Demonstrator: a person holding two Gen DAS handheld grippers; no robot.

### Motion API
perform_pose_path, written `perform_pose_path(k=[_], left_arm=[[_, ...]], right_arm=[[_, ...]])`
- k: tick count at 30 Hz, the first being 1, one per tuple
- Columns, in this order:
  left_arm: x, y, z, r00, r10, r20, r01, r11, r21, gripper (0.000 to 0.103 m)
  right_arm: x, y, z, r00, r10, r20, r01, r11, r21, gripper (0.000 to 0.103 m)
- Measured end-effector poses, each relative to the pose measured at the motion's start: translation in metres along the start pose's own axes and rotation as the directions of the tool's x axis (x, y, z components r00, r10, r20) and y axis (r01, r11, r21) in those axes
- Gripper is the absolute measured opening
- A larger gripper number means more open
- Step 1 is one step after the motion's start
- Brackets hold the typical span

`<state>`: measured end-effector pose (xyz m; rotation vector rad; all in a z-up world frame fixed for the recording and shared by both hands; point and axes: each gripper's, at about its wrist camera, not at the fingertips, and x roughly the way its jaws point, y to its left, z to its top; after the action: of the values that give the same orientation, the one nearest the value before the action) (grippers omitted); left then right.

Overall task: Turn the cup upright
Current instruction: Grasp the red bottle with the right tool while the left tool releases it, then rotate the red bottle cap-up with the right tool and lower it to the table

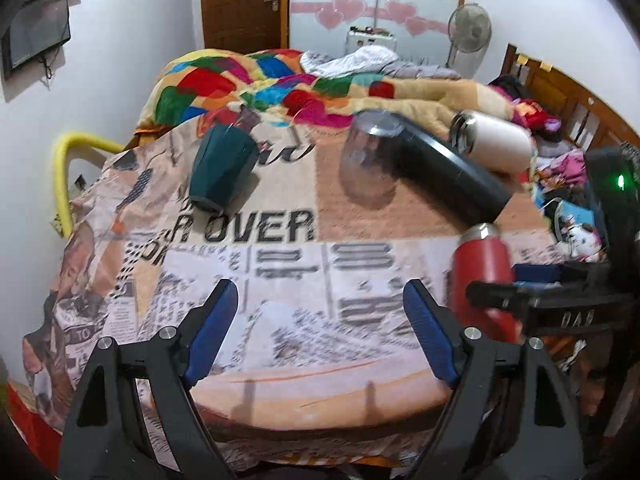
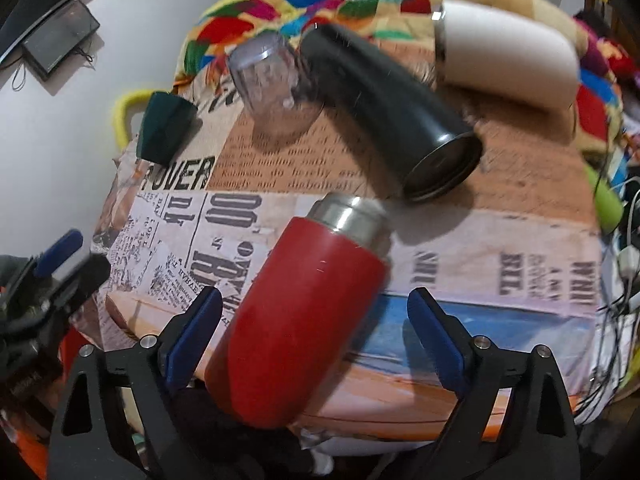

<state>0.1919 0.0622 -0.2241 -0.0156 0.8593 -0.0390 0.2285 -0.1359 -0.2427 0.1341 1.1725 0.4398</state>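
A red flask (image 2: 296, 320) with a steel neck lies on its side on the newspaper-print cloth (image 2: 480, 280), between the open fingers of my right gripper (image 2: 316, 344). It also shows in the left wrist view (image 1: 482, 276). A black flask (image 2: 384, 108), a white flask (image 2: 508, 50), a clear cup (image 2: 272, 84) and a dark green cup (image 2: 166, 128) also lie tipped over. My left gripper (image 1: 320, 336) is open and empty above the cloth's near edge. The green cup (image 1: 222, 168) lies far ahead of it to the left.
A colourful blanket (image 1: 248, 84) is bunched behind the cups. A wooden headboard (image 1: 560, 92) and clutter stand at the right. A yellow tube (image 1: 64, 168) curves at the left edge. Cables (image 2: 624, 264) hang off the right side.
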Motion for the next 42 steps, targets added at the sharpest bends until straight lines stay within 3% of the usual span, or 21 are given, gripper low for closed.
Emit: perform_pose_path(k=[6, 7, 11, 14, 18, 31, 37, 42], left_arm=[[0.013, 0.005, -0.016, 0.999, 0.036, -0.040, -0.035, 0.999, 0.025, 0.084], [0.012, 0.005, -0.018, 0.998, 0.043, -0.038, -0.042, 0.999, 0.032, 0.084], [0.008, 0.000, -0.019, 0.998, 0.060, -0.020, -0.058, 0.997, 0.052, 0.084], [0.005, -0.002, -0.016, 0.999, 0.043, -0.010, -0.042, 0.998, 0.054, 0.085], [-0.003, -0.005, -0.012, 0.999, 0.048, 0.010, -0.049, 0.998, 0.051, 0.095], [-0.017, -0.001, -0.001, 0.998, 0.049, 0.036, -0.049, 0.999, 0.001, 0.097], [-0.018, 0.005, 0.004, 0.999, 0.032, 0.041, -0.030, 0.999, -0.035, 0.097], [-0.013, 0.008, 0.004, 0.999, 0.017, 0.032, -0.015, 0.998, -0.056, 0.097]], right_arm=[[0.016, -0.004, 0.007, 0.999, 0.009, -0.036, -0.007, 0.999, 0.051, 0.082], [0.019, -0.005, 0.008, 0.999, 0.009, -0.046, -0.006, 0.999, 0.051, 0.074], [0.019, -0.001, 0.011, 0.999, 0.015, -0.051, -0.014, 1.000, 0.023, 0.070], [0.016, 0.002, 0.013, 0.997, 0.050, -0.056, -0.050, 0.999, 0.013, 0.061], [0.000, 0.012, 0.015, 0.999, 0.039, -0.015, -0.039, 0.998, -0.040, 0.060], [-0.048, 0.032, 0.032, 0.988, 0.002, 0.153, 0.021, 0.989, -0.145, 0.059], [-0.050, 0.039, 0.043, 0.981, -0.043, 0.192, 0.080, 0.979, -0.187, 0.059], [-0.037, 0.039, 0.050, 0.985, -0.063, 0.158, 0.095, 0.974, -0.207, 0.059]])
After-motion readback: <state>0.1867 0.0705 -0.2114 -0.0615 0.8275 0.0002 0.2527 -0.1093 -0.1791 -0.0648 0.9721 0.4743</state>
